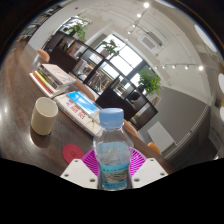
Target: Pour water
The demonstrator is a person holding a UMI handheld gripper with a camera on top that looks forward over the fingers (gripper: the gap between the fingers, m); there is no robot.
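The gripper has its two fingers closed against the sides of a clear plastic water bottle, the pink pads pressing on it from either side. The bottle stands upright between the fingers, with a blue cap and a blue label whose writing is too small to read. The view is tilted. To the left, beyond the bottle, a cream-coloured cup sits on a dark table. Just beside the cup lies a book with a blue cover; its print cannot be read either. Further back are windows and leafy potted plants.
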